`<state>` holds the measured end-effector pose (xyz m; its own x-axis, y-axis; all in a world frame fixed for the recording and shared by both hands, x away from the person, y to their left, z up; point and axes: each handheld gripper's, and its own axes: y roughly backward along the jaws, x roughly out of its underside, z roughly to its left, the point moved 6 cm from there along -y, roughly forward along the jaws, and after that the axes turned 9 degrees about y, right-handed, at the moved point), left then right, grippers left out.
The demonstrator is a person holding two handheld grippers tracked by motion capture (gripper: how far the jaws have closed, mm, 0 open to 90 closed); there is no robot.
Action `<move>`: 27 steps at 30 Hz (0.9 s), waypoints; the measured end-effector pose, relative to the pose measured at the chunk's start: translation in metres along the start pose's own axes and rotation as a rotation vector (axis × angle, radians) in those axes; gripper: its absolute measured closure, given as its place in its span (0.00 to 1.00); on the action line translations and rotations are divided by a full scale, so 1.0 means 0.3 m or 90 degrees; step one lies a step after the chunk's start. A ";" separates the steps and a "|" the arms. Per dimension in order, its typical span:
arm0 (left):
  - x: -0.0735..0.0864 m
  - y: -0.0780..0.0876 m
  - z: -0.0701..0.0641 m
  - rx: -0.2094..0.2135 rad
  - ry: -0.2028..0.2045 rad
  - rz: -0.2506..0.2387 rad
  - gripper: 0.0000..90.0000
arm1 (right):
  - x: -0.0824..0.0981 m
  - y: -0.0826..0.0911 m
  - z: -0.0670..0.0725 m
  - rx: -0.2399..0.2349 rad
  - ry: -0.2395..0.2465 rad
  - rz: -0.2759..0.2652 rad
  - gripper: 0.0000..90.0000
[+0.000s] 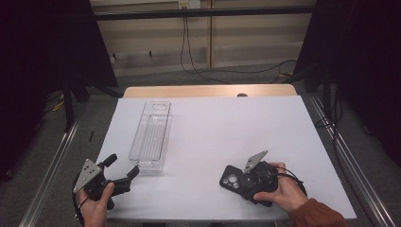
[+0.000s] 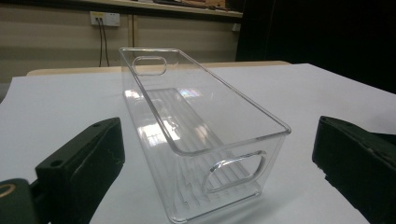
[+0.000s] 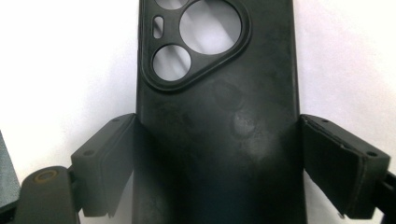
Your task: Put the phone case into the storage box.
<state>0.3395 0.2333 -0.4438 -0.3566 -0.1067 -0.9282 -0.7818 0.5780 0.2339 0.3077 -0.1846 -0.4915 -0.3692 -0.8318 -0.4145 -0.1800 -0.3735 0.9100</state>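
A black phone case [image 3: 219, 93] with round camera cutouts lies flat on the white table sheet [image 1: 227, 127], near the front right. My right gripper [image 3: 217, 158] straddles its lower part, and both pads touch the case's long sides. In the high view a hand holds this gripper [image 1: 239, 182] low over the case [image 1: 230, 178]. A clear plastic bin [image 1: 151, 135] with handle cutouts stands lengthwise at the left, nothing visible inside it. My left gripper [image 1: 124, 166] is open just before the bin's near end [image 2: 205, 140], with its jaws spread wider than the bin and apart from it.
The white sheet covers most of a wooden table [image 1: 208, 90]. Metal rails [image 1: 52, 165] run along both sides, black curtains hang left and right, and cables [image 1: 189, 56] trail across the floor behind the table.
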 end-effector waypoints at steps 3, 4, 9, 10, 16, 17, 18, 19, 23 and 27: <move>0.000 0.000 -0.001 0.001 0.000 0.000 0.03 | 0.000 0.002 -0.001 0.000 -0.006 -0.003 0.16; 0.000 0.000 -0.001 0.001 0.000 0.000 0.03 | 0.000 0.001 -0.002 0.000 -0.005 -0.007 0.16; 0.000 0.001 -0.001 0.001 -0.001 0.000 0.03 | 0.001 0.003 -0.005 0.005 -0.012 -0.008 0.16; 0.000 0.001 -0.001 0.001 0.000 0.000 0.03 | 0.002 0.004 -0.006 0.008 -0.017 -0.007 0.16; 0.001 0.000 -0.002 0.001 0.000 0.001 0.03 | 0.003 0.015 -0.024 0.019 -0.036 -0.031 0.16; 0.000 0.000 -0.002 0.001 0.000 0.001 0.03 | 0.003 0.015 -0.024 0.019 -0.036 -0.031 0.16; 0.000 0.000 -0.002 0.001 -0.001 0.000 0.03 | 0.003 0.021 -0.031 0.024 -0.040 -0.042 0.16; 0.001 0.000 -0.002 0.001 -0.001 0.001 0.03 | 0.003 0.021 -0.031 0.024 -0.040 -0.042 0.16; 0.000 0.001 -0.002 0.002 0.000 0.001 0.03 | 0.004 0.039 -0.048 0.038 -0.051 -0.068 0.16; 0.000 0.001 -0.002 0.002 -0.001 0.001 0.03 | 0.007 0.049 -0.058 0.046 -0.063 -0.080 0.16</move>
<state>0.3389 0.2332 -0.4434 -0.3566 -0.1054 -0.9283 -0.7801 0.5803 0.2338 0.3201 -0.1992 -0.4787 -0.4268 -0.7350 -0.5270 -0.2945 -0.4380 0.8494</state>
